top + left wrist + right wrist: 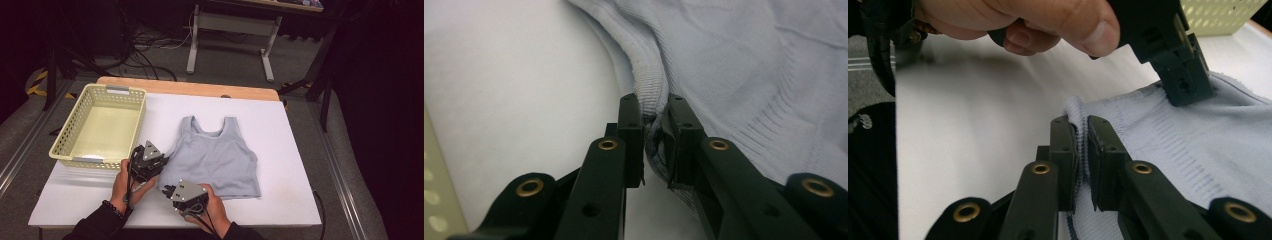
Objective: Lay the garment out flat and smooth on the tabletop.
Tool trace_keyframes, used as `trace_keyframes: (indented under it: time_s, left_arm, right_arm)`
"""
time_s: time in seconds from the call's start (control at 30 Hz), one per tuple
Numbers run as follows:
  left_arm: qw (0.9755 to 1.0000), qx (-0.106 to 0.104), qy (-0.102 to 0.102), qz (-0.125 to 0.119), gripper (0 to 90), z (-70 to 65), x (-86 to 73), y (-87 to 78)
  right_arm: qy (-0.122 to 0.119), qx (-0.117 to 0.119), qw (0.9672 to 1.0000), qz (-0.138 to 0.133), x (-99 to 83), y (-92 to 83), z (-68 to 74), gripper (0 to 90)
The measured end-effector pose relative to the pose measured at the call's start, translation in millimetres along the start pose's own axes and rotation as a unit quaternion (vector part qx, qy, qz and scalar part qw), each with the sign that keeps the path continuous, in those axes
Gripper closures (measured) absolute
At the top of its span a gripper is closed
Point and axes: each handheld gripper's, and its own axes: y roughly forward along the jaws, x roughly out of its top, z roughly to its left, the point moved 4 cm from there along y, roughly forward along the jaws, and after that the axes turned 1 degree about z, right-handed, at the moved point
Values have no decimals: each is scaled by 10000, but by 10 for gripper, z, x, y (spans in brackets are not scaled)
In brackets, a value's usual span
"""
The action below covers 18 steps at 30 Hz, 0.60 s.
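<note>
Top point(220, 155) edge pinched between both grippers' lowered fingers point(631, 125).

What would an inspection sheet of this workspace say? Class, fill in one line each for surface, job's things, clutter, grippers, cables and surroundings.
Surface: white table top with a wooden strip along the far edge.
Job's things: pale blue knitted tank top lying flat, straps toward the far edge; pale yellow perforated basket to its left, nothing in it.
Clutter: nothing seen.
Grippers: left gripper shut on the top's ribbed left edge; right gripper shut on the ribbed hem at the near left corner.
Cables: a black cable trails from the left gripper along the wrist; loose cables lie on the floor beyond the table.
Surroundings: dark room, grey floor, legs of another table behind.
</note>
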Motion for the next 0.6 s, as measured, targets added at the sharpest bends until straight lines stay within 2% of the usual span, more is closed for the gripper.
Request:
trace_keyframes:
  time_s: [0.1, 0.23, 0.27, 0.37, 0.4, 0.43, 0.47, 0.5, 0.53, 0.57, 0.6]
  left_arm:
    - [9999, 20, 9, -116, 800, -4, 31, -53]
    - [9998, 1, -50, -201, 790, -35, 72, -44]
    - [9996, -63, -113, -245, 783, -51, 112, -11]
    - [9989, -75, -154, -431, 750, -98, 235, 47]
    - [9983, -85, -157, -558, 725, -120, 288, 60]
    - [9983, -85, -157, -558, 682, -120, 288, 60]
    - [9961, -59, -133, -866, 580, -165, 399, 40]
    - [9961, -59, -133, -866, 519, -165, 399, 40]
    - [9927, 35, -54, -1201, 460, -215, 482, -48]
    - [9927, 35, -54, -1201, 401, -215, 482, -48]
    - [9907, 83, 20, -1355, 401, -236, 508, -109]
  right_arm:
    - [15, -10, 10000, -71, 24, -35, -4, 822]
    - [79, -52, 9998, -157, 45, -109, -42, 823]
    - [136, -92, 9997, -189, 38, -160, -75, 824]
    - [223, -179, 9993, -258, 24, -261, -143, 825]
    - [261, -234, 9989, -309, 24, -314, -175, 826]
    - [261, -234, 9989, -309, 24, -314, -175, 826]
    - [366, -369, 9977, -435, 16, -456, -252, 827]
    - [366, -369, 9977, -435, 16, -456, -252, 827]
    - [452, -476, 9966, -503, -10, -568, -309, 828]
    - [510, -528, 9959, -535, -33, -624, -342, 828]
    - [510, -528, 9959, -535, -33, -624, -342, 828]
